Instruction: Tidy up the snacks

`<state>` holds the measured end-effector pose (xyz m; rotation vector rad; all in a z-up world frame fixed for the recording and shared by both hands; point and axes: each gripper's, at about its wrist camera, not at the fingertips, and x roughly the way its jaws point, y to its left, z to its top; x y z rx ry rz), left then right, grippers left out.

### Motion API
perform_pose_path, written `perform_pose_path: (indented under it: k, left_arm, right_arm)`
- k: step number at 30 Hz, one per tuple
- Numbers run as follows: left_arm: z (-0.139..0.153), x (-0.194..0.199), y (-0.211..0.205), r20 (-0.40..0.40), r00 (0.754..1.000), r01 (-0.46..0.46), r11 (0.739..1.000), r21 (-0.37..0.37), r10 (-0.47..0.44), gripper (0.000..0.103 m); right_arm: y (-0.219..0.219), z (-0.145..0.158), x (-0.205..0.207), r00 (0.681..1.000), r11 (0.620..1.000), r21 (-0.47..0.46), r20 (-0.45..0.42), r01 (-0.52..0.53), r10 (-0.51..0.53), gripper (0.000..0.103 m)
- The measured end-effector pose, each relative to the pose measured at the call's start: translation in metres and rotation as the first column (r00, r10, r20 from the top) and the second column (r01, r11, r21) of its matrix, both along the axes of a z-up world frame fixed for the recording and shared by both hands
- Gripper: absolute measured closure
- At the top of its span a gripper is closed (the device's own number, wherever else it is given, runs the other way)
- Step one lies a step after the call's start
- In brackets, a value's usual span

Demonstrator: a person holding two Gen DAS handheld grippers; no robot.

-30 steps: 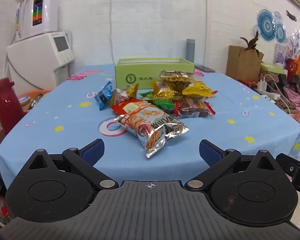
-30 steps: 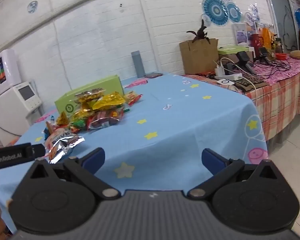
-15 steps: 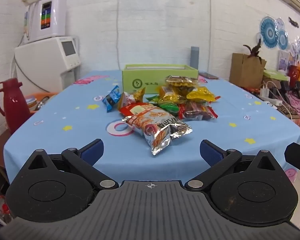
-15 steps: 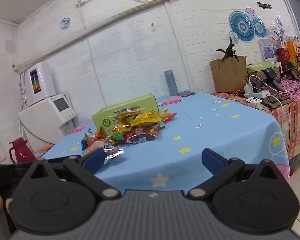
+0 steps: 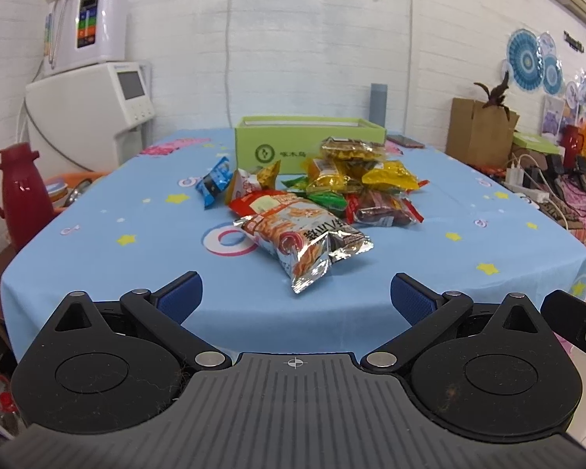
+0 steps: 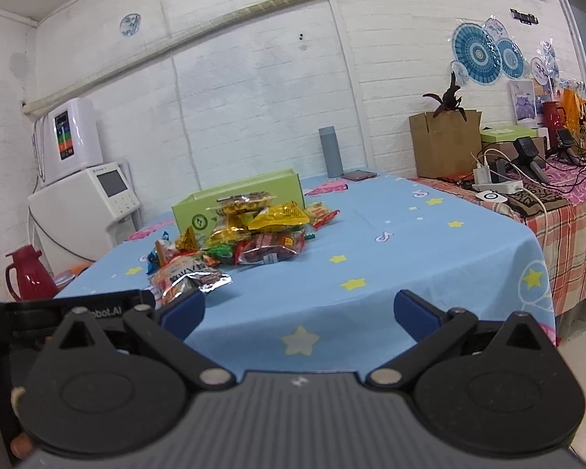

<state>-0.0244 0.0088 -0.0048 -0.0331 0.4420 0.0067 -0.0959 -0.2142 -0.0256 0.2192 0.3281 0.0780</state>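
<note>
A pile of snack packets (image 5: 332, 191) lies mid-table on a blue star-print cloth (image 5: 136, 250). Nearest is a silver and orange crisp bag (image 5: 304, 240); a small blue packet (image 5: 214, 181) lies to the left. Behind the pile stands an open green box (image 5: 304, 144). My left gripper (image 5: 296, 297) is open and empty, held before the table's front edge. My right gripper (image 6: 299, 312) is open and empty, off the table's front right. The pile (image 6: 254, 238) and box (image 6: 238, 201) show left of centre in the right wrist view.
A red thermos (image 5: 19, 191) and a white dispenser (image 5: 86, 117) stand to the left. A grey bottle (image 5: 379, 105) and a phone (image 5: 404, 140) sit at the table's back. A side table (image 6: 547, 211) with cables and a cardboard box (image 6: 445, 144) is on the right.
Both grippers have drawn back and tilted up, so the table sits lower and farther in view. The snacks have not moved. Both grippers stay open.
</note>
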Motion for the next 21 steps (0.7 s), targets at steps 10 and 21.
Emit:
perform_pose_path:
  k: [10,21]
  left_arm:
    - [-0.002,0.0,0.003,-0.005,1.0,0.013,1.0,-0.029,-0.013,0.008]
    - [-0.005,0.005,0.002,-0.035,0.999,0.016,1.0,-0.022,-0.017,0.008]
  right_arm:
    - [0.008,-0.003,0.003,0.999,0.999,-0.023,-0.022,-0.023,0.023,0.0]
    - [0.014,-0.006,0.007,0.998,0.998,-0.04,-0.043,-0.04,0.039,0.0]
